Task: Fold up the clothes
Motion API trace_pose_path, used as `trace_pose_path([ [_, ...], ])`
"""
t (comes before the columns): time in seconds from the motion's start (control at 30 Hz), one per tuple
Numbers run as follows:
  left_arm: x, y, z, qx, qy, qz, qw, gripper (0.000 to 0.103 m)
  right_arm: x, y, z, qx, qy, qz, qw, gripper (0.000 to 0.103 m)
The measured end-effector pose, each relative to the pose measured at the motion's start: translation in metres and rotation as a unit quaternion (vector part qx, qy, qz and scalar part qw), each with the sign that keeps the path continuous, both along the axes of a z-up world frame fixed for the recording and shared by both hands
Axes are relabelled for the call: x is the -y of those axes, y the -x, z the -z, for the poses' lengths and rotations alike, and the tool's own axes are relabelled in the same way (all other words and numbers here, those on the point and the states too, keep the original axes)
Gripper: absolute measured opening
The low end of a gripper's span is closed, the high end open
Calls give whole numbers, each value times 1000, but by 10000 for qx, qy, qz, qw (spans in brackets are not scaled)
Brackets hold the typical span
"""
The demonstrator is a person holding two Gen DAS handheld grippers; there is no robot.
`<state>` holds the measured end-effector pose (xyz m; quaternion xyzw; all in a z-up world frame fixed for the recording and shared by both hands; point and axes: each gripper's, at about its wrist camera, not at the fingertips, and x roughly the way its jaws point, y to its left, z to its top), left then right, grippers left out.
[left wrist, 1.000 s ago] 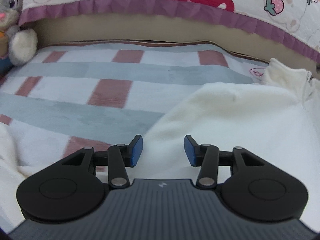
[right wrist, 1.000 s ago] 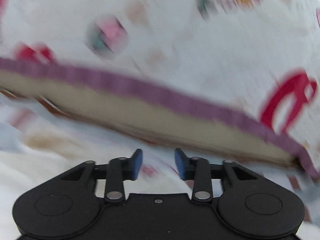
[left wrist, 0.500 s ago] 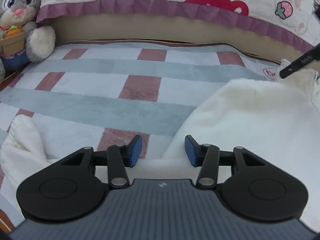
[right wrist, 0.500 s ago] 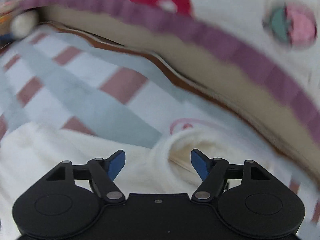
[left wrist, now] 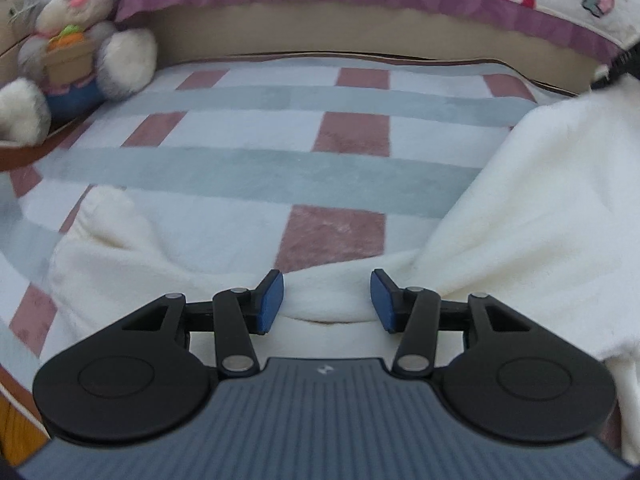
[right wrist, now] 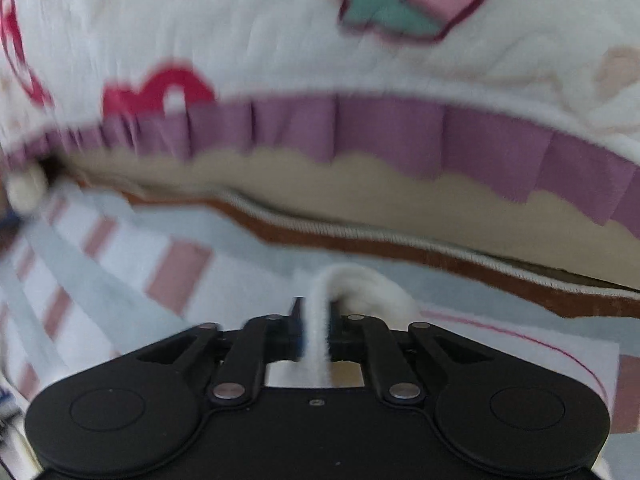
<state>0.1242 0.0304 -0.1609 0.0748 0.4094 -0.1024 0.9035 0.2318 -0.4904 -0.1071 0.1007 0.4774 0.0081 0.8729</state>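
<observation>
While spread across the checked blanket [left wrist: 256,168] of a bed, cream fleece garment [left wrist: 532,208] lay rumpled. Right gripper [right wrist: 316,332] fingers just clenched, grasping a fold of its edge. Left gripper [left wrist: 326,300] fingers parted, released, poised over a fleece ridge. Plush rabbit [left wrist: 76,36] seated far left.

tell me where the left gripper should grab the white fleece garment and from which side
Grip the raised edge fold of the white fleece garment lying between the open left gripper, coming from above and the near side. That ridge stands off the checked blanket, thin enough to pinch.
</observation>
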Motion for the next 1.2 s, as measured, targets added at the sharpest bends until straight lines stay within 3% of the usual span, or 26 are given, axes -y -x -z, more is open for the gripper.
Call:
trace_pose_path([
  [0.03, -1, 1, -1, 22, -26, -34, 10000, 47, -5, -3, 1, -157, 168, -94, 9997, 24],
  [0.1, -6, 4, -6, 88, -4, -116, 9999, 47, -19, -2, -8, -121, 644, -246, 9975, 36],
  [0.23, -27, 13, -21, 190, 122, -551, 9982, 48, -47, 45, -53, 1299, 1445, 336, 9804, 55],
  [0.3, -39, 18, -27, 141, 105, -890, 9959, 48, -64, 80, -71, 1940, 1642, 556, 9656, 56],
  [0.33, -46, 20, -29, 41, 43, -1129, 9936, 49, -72, 97, -77, 2140, 1638, 581, 9612, 56],
  [0.37, -52, 22, -31, -87, -35, -1390, 9903, 49, -80, 113, -80, 2171, 1404, 424, 9651, 56],
  [0.43, -64, 30, -35, -383, -58, -1847, 9820, 49, -103, 138, -71, 1977, 702, -70, 9777, 56],
  [0.5, -75, 40, -40, -510, 405, -1936, 9789, 50, -129, 161, -57, 1731, 89, -527, 9834, 56],
  [0.63, -83, 43, -39, -591, 799, -1950, 9757, 54, -183, 195, -23, 1172, -424, -1310, 9835, 56],
  [0.7, -88, 37, -32, -600, 939, -2076, 9719, 54, -203, 210, -11, 978, -467, -1534, 9822, 56],
  [0.93, -111, 21, -3, -530, 1560, -2865, 9438, 54, -235, 246, 14, 585, -588, -1689, 9821, 56],
  [1.07, -112, 19, -5, -315, 1754, -2952, 9387, 55, -242, 259, 27, 390, -632, -1491, 9860, 57],
  [1.2, -107, 7, 3, -369, 1620, -3096, 9362, 59, -258, 270, 30, 364, -56, -1634, 9859, 57],
])
